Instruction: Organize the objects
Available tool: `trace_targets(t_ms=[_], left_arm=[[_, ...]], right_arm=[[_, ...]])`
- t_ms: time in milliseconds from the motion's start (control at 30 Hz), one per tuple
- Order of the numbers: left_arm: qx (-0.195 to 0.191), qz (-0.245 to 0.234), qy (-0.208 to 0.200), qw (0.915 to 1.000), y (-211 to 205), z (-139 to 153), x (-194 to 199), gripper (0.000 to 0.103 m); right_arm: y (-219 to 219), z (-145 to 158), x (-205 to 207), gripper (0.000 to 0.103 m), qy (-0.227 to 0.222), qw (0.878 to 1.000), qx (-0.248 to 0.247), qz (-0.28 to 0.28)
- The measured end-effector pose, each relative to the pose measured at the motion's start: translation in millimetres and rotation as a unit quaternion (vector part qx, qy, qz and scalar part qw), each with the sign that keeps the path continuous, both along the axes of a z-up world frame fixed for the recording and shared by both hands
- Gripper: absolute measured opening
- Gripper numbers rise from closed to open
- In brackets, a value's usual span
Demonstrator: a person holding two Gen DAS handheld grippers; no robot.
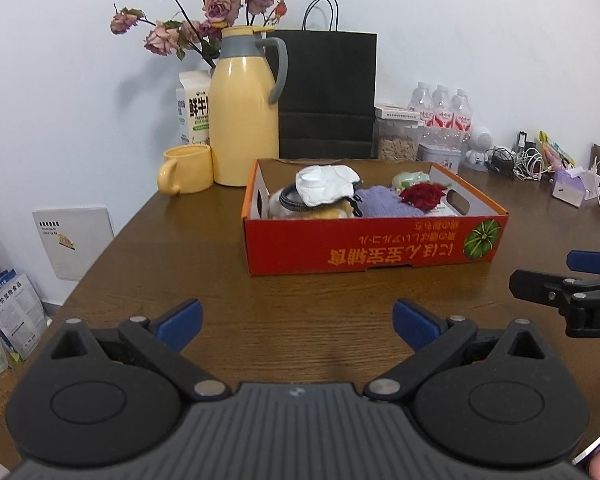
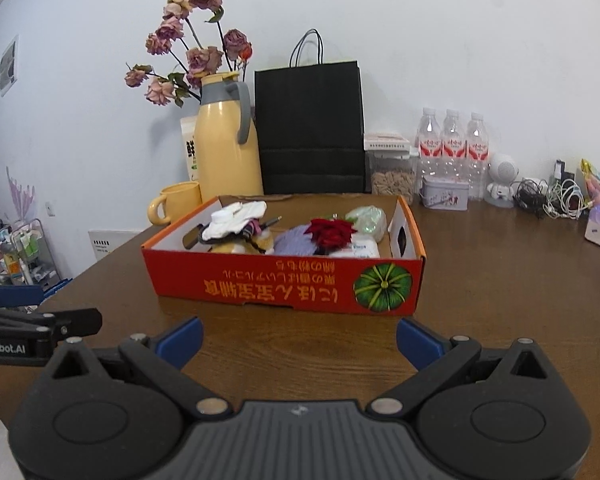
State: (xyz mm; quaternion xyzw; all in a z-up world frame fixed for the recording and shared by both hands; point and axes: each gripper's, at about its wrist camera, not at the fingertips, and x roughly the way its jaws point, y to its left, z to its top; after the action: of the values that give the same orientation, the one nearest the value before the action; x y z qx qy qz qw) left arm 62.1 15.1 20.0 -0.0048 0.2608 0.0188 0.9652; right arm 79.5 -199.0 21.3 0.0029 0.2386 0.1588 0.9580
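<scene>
A white wall backs a brown wood-grain table (image 1: 300, 292) that carries everything in view.

Left gripper (image 1: 298, 320): held low over the near edge of the table, blue-padded fingers spread wide, nothing between them. Right gripper (image 2: 299, 338): same posture, fingers spread wide and empty, positioned just beside the left unit; each gripper shows at the edge of the other's wrist view.

Directly ahead of both grippers, and apart from them, sits an orange cardboard box (image 1: 374, 246) with a green pumpkin graphic and inverted print on its near wall. It rests flat on the table, open at the top. Contents, left to right:
- a white crumpled item (image 1: 326, 186) on top of a dark ring-shaped object and something yellow;
- a lilac knitted piece (image 1: 380, 200) in the middle;
- a red rose (image 1: 424, 194) lying on the lilac piece;
- a pale green wrapped item (image 1: 410, 178) toward the far right corner.

Behind the box, on its left: a yellow mug (image 1: 186, 168), a yellow thermos jug (image 1: 246, 108) with grey handle, a milk carton (image 1: 194, 108) and dried pink roses (image 1: 204, 12). Centre rear: a black paper bag (image 1: 326, 92), upright against the wall. Right rear: a clear jar of seeds (image 1: 396, 140), three water bottles (image 1: 444, 114), a small tin (image 1: 440, 156), a white robot figure (image 1: 480, 144) and a tangle of cables (image 1: 520, 162).
</scene>
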Motion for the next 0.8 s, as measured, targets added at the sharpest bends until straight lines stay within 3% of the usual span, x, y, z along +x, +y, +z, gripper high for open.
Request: trace_targets(t_ms=[800], left_arm=[[-0.005,-0.002,0.005,1.0000,-1.0,-3.5,-0.8,0.103]], right_arm=[[1.6,-2.1,2.3,0.103,0.004,1.000,-0.002,-0.002]])
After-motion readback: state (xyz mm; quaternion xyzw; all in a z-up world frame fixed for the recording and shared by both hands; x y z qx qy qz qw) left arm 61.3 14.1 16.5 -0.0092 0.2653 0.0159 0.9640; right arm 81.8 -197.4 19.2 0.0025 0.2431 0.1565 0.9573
